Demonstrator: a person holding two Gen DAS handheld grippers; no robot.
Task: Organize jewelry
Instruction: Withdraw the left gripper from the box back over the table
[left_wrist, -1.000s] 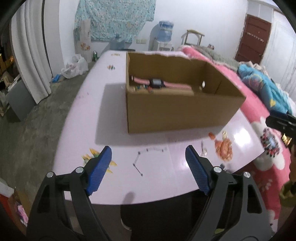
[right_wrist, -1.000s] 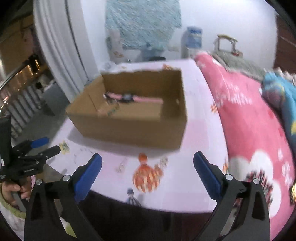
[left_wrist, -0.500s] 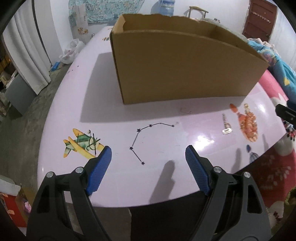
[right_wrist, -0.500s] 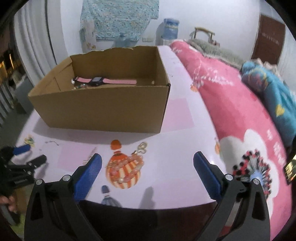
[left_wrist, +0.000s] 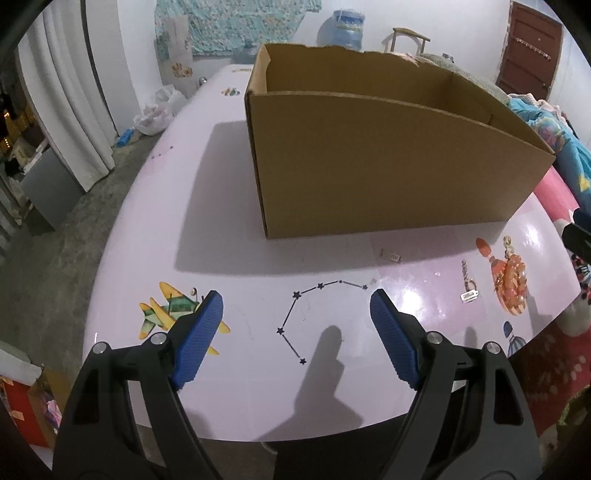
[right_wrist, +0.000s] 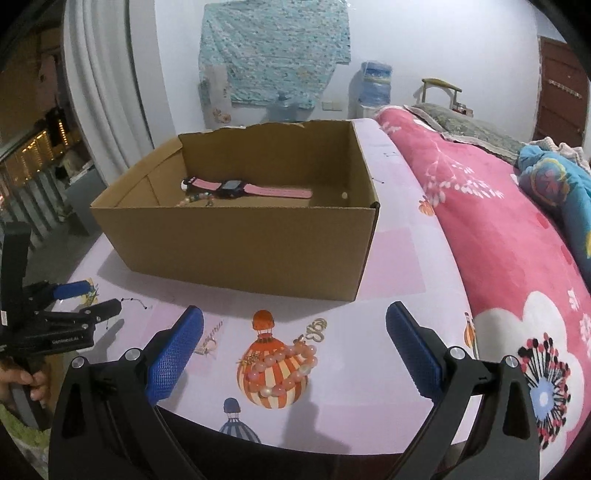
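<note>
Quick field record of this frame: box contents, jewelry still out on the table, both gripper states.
container: cardboard box, open top, on the pink table
in box: pink-strap watch; a small beaded piece beside it
on table: star-link chain; pink bead bracelet; gold ring-shaped piece; small tagged chain; small silver clip near the box
left gripper: open, empty, chain lies between its fingers in view
right gripper: open, empty, above the bracelet
contact: none visible

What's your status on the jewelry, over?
Left gripper and right gripper open, empty. Pink bead bracelet and star chain on table; pink watch in cardboard box. Nothing blocking.
</note>
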